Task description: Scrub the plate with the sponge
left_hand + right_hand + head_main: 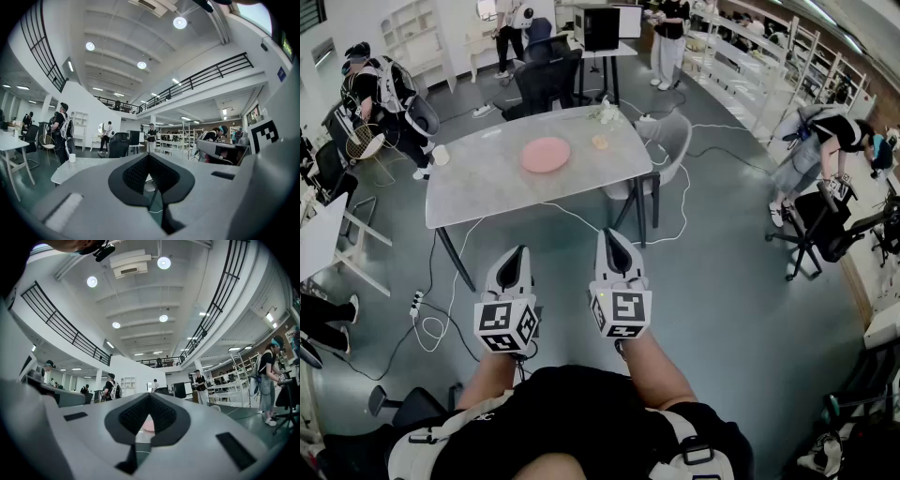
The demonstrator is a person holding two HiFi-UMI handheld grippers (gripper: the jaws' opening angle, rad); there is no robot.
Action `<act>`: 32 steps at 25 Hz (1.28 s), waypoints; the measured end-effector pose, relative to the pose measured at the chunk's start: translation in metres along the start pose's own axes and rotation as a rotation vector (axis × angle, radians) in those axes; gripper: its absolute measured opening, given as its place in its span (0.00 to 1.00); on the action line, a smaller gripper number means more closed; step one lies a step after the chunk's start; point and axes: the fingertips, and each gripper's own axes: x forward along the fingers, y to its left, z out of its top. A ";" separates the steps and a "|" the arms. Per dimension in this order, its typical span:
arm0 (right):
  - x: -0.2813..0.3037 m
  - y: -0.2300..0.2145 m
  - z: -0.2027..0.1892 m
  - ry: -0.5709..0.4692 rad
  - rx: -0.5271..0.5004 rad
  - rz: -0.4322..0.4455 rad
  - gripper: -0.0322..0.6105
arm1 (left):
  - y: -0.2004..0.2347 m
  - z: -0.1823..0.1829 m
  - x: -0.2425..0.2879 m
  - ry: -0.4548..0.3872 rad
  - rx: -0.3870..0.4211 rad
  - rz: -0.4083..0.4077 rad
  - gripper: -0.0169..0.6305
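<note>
The left gripper (521,251) and right gripper (609,234) are both closed and empty, well apart from the grey stone-topped table (487,183) bearing a round pink plate (546,155). A white cable (686,197) trails across the floor beside the table.

Table (487,187) stands far ahead on the floor. Plate (546,155) lies on it, right of centre; sponge (600,142) on the table just right of the plate, apart from it. Cup (441,155) at the table's left edge. Chair (672,139) at the table's right end, office chair (546,82) behind its far side. Power strip (416,302) on the floor, near left. Left gripper (522,251) and right gripper (607,234) side by side, nearer than the table, over the floor.
</note>
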 end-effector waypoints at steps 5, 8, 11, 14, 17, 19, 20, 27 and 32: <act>0.005 0.006 0.000 -0.012 0.001 -0.004 0.06 | 0.008 -0.001 0.002 0.008 0.008 -0.008 0.03; 0.011 0.012 0.000 -0.017 0.005 -0.002 0.06 | 0.017 0.000 0.004 0.006 0.010 -0.010 0.03; 0.018 0.019 0.001 -0.022 0.001 -0.003 0.06 | 0.026 0.001 0.005 -0.001 0.008 -0.014 0.03; 0.026 0.027 0.001 -0.027 -0.001 -0.008 0.06 | 0.038 0.002 0.006 -0.002 0.007 -0.021 0.03; 0.028 0.037 -0.005 -0.028 0.001 -0.026 0.06 | 0.051 -0.003 0.005 0.013 0.019 -0.036 0.03; 0.029 0.042 -0.010 -0.023 -0.009 -0.038 0.06 | 0.058 -0.007 0.007 0.024 0.025 -0.040 0.03; 0.030 0.045 -0.013 -0.019 -0.018 -0.041 0.06 | 0.061 -0.008 0.008 0.028 0.026 -0.042 0.03; 0.056 0.032 -0.028 -0.013 -0.022 -0.077 0.06 | 0.080 -0.018 0.028 0.032 0.037 -0.042 0.03; 0.100 0.018 -0.039 -0.018 -0.033 -0.064 0.06 | 0.089 -0.017 0.067 0.018 0.066 -0.046 0.03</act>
